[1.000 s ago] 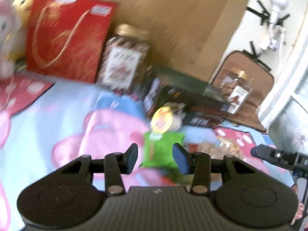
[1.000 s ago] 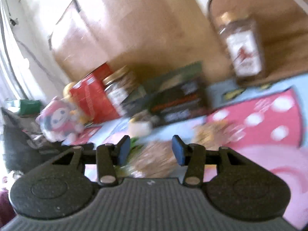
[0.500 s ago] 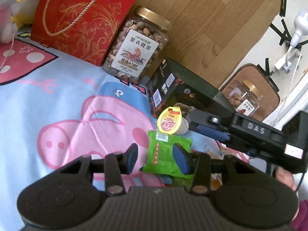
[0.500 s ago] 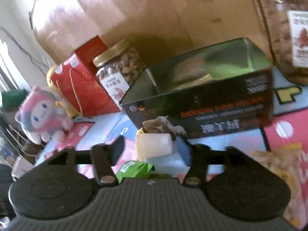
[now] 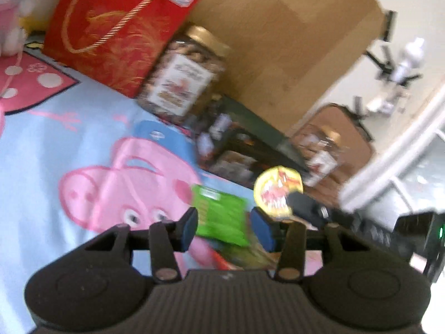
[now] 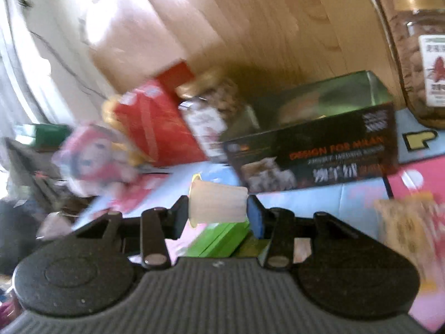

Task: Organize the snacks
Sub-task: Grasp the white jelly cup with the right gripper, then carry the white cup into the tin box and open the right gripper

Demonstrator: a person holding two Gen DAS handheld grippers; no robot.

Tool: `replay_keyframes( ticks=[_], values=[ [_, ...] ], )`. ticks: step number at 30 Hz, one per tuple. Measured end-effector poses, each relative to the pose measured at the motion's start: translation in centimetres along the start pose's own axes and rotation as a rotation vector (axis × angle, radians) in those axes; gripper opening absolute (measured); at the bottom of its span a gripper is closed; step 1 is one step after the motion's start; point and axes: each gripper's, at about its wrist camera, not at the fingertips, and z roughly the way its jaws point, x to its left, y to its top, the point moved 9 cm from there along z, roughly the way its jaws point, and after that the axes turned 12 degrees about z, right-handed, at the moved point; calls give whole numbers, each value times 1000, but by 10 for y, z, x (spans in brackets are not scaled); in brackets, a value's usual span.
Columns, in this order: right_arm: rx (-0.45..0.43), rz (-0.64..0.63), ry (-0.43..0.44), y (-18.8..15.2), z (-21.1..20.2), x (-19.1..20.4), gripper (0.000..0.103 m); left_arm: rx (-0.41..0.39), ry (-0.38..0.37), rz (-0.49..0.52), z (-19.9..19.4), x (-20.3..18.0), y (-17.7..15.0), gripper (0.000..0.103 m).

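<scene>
A small pale jelly cup (image 6: 218, 206) with a yellow lid (image 5: 278, 192) lies sideways between the pads of my right gripper (image 6: 218, 214). Its jaws are closing and both pads touch the cup's sides. A green snack packet (image 5: 219, 217) lies on the cartoon-print bedsheet (image 5: 83, 144), just past my left gripper (image 5: 225, 229). The left jaws are opening and the packet sits between and beyond the tips without touching them. In the right wrist view the green packet (image 6: 219, 239) shows under the cup. A dark open box (image 6: 306, 150) stands behind.
Along the wooden board stand a red gift bag (image 5: 116, 36), a nut jar (image 5: 183, 80) and the dark box (image 5: 244, 144). A second nut jar (image 6: 422, 61) is at the far right. A biscuit packet (image 6: 408, 228) lies right of my right gripper, and a plush toy (image 6: 91, 161) at its left.
My right gripper has moved in on the jelly cup and narrowed from wide apart onto its sides. The left gripper's view has rolled and shifted a little, and its fingers stand slightly wider.
</scene>
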Motion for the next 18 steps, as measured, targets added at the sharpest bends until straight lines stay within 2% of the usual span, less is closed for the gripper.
replay_keyframes(
  ticks=[3, 7, 10, 15, 18],
  values=[
    [-6, -69, 15, -26, -44, 5, 48, 17, -88, 67, -8, -32, -12, 45],
    [20, -141, -61, -63, -75, -6, 48, 85, -153, 167, -5, -70, -39, 45],
    [33, -173, -112, -81, -75, -14, 47, 143, -150, 209, 7, -87, -61, 45],
    [26, -249, -143, -94, -70, -15, 50, 188, -62, 246, 19, -93, -78, 48],
    [27, -312, -151, -101, -70, -11, 60, 187, -64, 254, 17, -96, -79, 49]
  ],
)
